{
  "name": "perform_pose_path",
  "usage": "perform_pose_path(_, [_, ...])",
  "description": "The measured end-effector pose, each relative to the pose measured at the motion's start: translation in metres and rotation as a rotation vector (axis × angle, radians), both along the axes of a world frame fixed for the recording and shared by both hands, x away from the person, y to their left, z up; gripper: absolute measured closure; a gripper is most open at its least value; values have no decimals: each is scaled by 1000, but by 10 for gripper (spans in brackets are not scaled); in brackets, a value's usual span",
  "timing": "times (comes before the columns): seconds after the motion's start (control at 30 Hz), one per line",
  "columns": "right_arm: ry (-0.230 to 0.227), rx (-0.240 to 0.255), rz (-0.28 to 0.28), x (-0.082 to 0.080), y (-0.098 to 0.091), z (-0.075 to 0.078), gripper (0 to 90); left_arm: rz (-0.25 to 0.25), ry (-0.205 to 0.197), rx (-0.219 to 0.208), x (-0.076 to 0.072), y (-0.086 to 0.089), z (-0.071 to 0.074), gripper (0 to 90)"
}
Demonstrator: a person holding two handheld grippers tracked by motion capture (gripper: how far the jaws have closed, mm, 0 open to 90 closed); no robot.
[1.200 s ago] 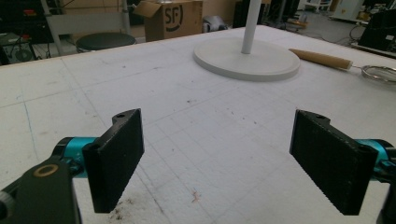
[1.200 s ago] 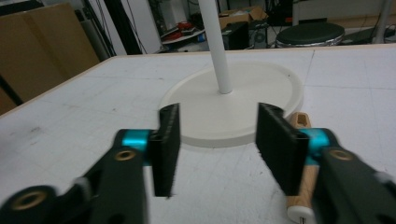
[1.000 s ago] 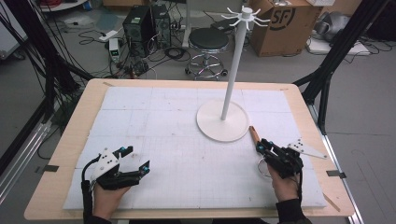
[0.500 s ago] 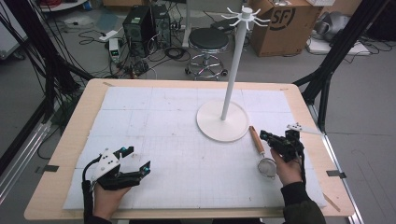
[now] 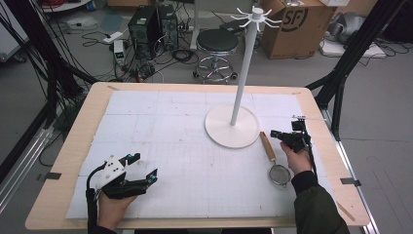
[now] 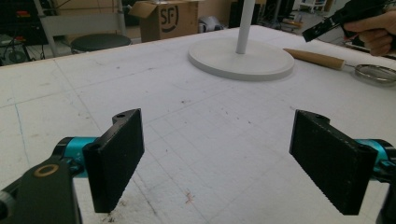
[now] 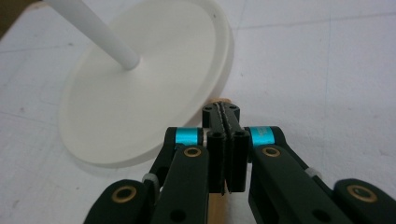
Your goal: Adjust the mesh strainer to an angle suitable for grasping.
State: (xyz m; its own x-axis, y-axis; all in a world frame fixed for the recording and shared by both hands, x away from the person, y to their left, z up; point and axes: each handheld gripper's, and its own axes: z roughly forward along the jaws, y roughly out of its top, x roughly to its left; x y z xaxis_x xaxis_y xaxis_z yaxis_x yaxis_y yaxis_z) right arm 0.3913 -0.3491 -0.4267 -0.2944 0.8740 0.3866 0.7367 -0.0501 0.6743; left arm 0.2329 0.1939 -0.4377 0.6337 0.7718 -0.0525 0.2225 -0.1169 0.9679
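A wooden tabletop (image 5: 63,161) is covered by a white gridded mat (image 5: 170,146). A white hook stand (image 5: 232,126) is set toward its far right. A wooden-handled strainer (image 5: 273,161) lies near the right edge. The left gripper (image 5: 141,168), jaws spread wide, is held near the front-left corner. The right gripper (image 5: 276,134), jaws pressed together and empty, is poised over the strainer's handle

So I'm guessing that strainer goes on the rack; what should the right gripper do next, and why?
Probably open the right gripper first: its jaws are pressed shut, empty, above the strainer's wooden handle beside the rack's base. Then lower it around the handle.
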Motion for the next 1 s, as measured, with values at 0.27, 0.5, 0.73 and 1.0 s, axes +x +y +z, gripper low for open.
perform_pose_path(0.27, [131, -48, 19, 17, -1, -22, 898, -2, 3, -3, 0, 0, 0, 184])
perform_pose_path(0.5, [155, -61, 69, 16, 1, -20, 900, -2, 3, -4, 0, -1, 0, 186])
perform_pose_path(0.73, [161, -66, 111, 14, 6, -20, 899, -6, 16, 3, 7, -7, -2, 188])
perform_pose_path(1.0, [163, -71, 142, 11, 12, -19, 899, -6, 7, 7, 2, -6, -1, 190])
